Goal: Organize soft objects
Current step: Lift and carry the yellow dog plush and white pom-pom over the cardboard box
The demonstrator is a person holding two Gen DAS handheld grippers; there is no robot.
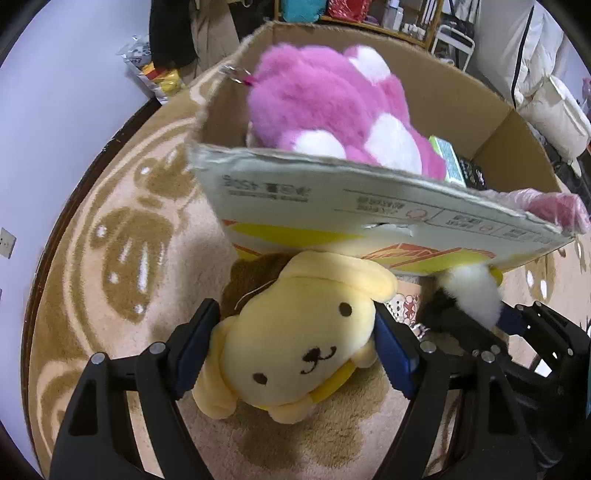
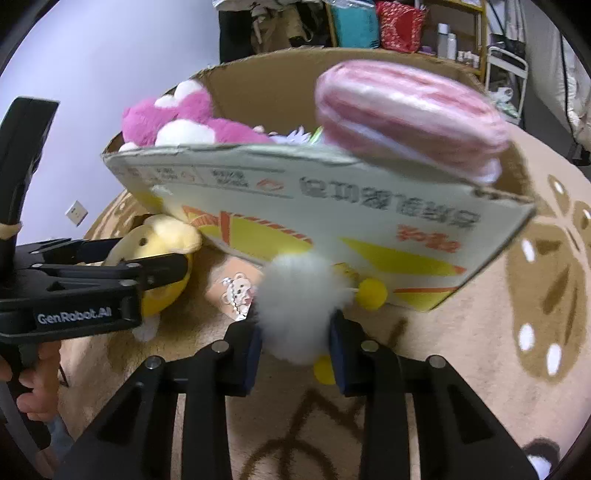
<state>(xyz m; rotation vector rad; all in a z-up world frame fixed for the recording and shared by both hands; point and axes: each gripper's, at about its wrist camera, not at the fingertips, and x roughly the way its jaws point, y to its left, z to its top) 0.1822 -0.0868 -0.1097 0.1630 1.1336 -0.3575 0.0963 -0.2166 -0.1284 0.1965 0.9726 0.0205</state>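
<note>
My left gripper (image 1: 295, 350) is shut on a yellow dog plush (image 1: 295, 347), held just above the rug in front of the cardboard box (image 1: 332, 206). My right gripper (image 2: 295, 343) is shut on a white fluffy toy (image 2: 295, 299) with yellow ball feet, also in front of the box (image 2: 295, 206). The white toy shows at the right of the left wrist view (image 1: 472, 291). The yellow plush and left gripper show at the left of the right wrist view (image 2: 162, 236). A pink and white plush (image 1: 325, 107) and a pink striped macaron cushion (image 2: 406, 110) sit in the box.
A beige patterned rug (image 1: 122, 229) covers the floor. A small bear keychain card (image 2: 236, 291) lies on the rug by the box. Shelves with bags and bottles (image 2: 388, 26) stand behind. A white wall (image 2: 92, 92) is at the left.
</note>
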